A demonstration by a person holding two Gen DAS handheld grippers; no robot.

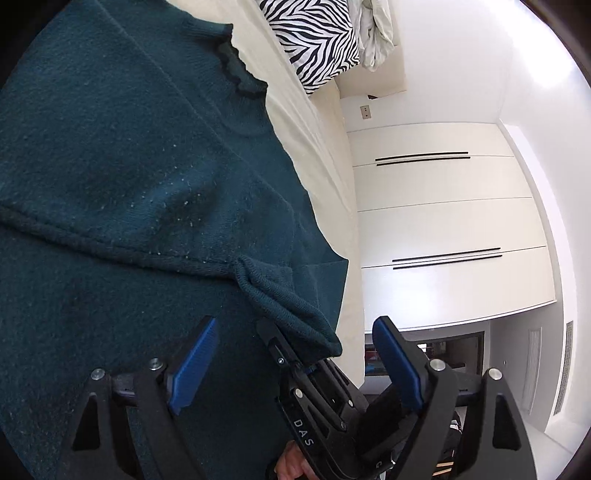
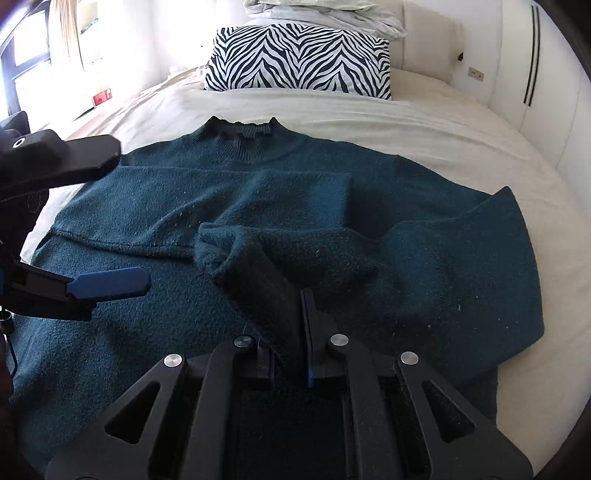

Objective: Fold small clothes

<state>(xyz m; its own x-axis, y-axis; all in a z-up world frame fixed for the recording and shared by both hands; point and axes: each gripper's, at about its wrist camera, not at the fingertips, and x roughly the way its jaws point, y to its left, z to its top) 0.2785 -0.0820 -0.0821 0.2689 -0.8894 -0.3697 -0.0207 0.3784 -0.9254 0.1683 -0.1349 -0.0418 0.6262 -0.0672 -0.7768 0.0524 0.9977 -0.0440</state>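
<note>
A dark teal knit sweater (image 2: 406, 258) lies front up on a cream bed (image 2: 424, 122), collar toward the pillow. One sleeve lies folded across its chest. My right gripper (image 2: 288, 299) is shut on the cuff of the other sleeve (image 2: 240, 251) and holds it lifted over the middle of the sweater. In the left wrist view the same cuff (image 1: 291, 306) hangs from the right gripper (image 1: 295, 354), between the blue pads of my left gripper (image 1: 295, 325). The left gripper (image 2: 125, 214) stands open over the sweater's left side, with nothing gripped.
A zebra-print pillow (image 2: 299, 59) and pale folded bedding (image 2: 325, 14) sit at the head of the bed. White wardrobe doors (image 1: 443, 206) run along the bed's right side. A bright window (image 2: 37, 55) is at the far left. A hand (image 1: 291, 469) shows behind the right gripper.
</note>
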